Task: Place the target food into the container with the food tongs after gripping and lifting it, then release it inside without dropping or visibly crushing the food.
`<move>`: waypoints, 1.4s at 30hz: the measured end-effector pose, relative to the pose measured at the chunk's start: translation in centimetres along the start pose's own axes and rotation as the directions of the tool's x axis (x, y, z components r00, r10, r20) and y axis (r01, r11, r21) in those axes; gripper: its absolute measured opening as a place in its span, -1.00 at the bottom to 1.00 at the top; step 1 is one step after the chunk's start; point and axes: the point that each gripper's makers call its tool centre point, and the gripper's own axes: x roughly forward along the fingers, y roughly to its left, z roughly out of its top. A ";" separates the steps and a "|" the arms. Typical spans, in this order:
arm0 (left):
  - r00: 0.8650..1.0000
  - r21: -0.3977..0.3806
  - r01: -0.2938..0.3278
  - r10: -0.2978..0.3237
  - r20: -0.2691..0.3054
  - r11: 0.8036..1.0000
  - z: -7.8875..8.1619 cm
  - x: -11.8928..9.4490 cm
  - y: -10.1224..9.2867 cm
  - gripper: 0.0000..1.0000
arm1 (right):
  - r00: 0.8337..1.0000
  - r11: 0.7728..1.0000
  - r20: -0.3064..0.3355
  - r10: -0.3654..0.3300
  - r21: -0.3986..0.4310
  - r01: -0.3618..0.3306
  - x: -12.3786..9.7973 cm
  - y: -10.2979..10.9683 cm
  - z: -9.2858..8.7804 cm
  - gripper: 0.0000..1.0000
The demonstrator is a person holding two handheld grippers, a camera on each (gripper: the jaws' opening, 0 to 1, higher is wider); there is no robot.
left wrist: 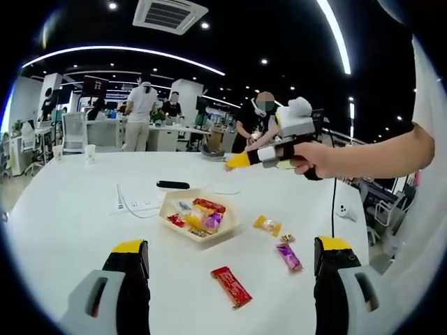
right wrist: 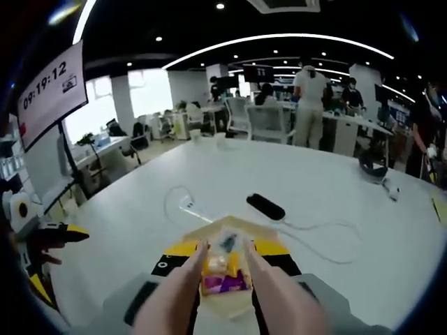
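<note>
Right gripper view: tongs (right wrist: 223, 269) over yellow-purple candy (right wrist: 225, 272).

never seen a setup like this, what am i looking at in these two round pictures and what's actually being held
There is no robot here. A person holds a handheld claw in each hand, and each claw carries a fisheye camera looking along its own jaws.

The left gripper view shows the left claw, jaws wide apart and empty, above a white table. On the table lie a tray of wrapped snacks, a red bar, a purple candy, a yellow candy, a black bar-shaped object and a white power strip.

The right gripper view looks along the right claw, which clamps beige food tongs. Between the tongs sits a yellow and purple snack pack, over the tray. It seems gripped, though I can't be sure.
</note>
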 end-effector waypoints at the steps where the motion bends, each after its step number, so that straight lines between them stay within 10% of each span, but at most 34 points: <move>1: 1.000 0.001 0.000 0.000 0.000 1.000 0.0 0.0 0.0 0.99 | 1.000 1.000 -0.001 0.000 -0.001 0.000 -0.1 0.0 0.0 -0.45; 42: 0.999 0.047 0.045 -0.046 0.028 0.998 -0.4 -2.8 -1.5 0.99 | 0.998 0.998 -0.013 -0.059 0.003 0.059 -3.7 2.0 -1.6 -0.44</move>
